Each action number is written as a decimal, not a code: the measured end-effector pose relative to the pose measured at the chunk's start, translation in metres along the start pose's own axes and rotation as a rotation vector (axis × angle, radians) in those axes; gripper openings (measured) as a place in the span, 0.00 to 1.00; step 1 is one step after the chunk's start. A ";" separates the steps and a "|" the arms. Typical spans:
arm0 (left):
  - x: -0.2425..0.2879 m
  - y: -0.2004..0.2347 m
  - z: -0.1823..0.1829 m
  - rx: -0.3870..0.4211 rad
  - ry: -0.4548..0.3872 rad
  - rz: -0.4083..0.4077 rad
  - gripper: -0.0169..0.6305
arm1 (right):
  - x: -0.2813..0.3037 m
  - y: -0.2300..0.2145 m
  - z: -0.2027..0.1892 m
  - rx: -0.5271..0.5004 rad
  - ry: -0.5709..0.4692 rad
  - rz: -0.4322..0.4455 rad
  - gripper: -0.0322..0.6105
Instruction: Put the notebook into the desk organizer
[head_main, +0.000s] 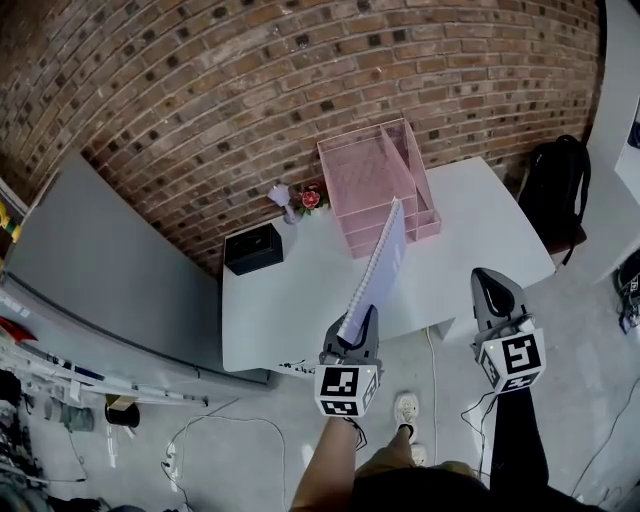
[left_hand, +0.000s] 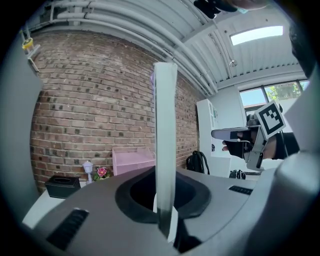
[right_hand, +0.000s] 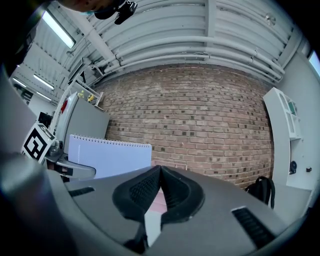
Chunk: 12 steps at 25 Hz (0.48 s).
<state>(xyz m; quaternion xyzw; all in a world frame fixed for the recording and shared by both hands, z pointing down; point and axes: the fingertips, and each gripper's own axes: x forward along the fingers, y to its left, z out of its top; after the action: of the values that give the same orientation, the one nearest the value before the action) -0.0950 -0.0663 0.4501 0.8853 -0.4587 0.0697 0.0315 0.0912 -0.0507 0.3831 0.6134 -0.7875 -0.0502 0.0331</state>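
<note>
We grip the white spiral-bound paper notebook (head_main: 381, 262) by its lower edge in our left gripper (head_main: 353, 322), raised on edge just short of the pink plastic desk organizer (head_main: 365, 168). Nearer us than the organizer, our right gripper (head_main: 487, 278) is closed on nothing.

No legible text, label, brand or number visible.

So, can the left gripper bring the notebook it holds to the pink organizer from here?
Probably yes: the left gripper holds the notebook on edge, and only bare table lies between it and the organizer; the black box stands aside.
</note>
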 end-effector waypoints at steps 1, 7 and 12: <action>0.007 0.001 -0.003 -0.005 0.008 -0.009 0.08 | 0.005 -0.003 -0.001 -0.001 0.003 -0.001 0.08; 0.043 0.004 -0.027 -0.049 0.065 -0.084 0.08 | 0.031 -0.018 -0.009 -0.001 0.019 -0.019 0.08; 0.072 0.011 -0.055 -0.100 0.126 -0.130 0.08 | 0.054 -0.026 -0.020 0.000 0.044 -0.030 0.08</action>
<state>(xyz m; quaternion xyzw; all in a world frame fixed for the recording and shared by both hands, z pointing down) -0.0679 -0.1241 0.5152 0.9044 -0.4001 0.1002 0.1090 0.1053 -0.1104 0.3994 0.6262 -0.7772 -0.0370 0.0497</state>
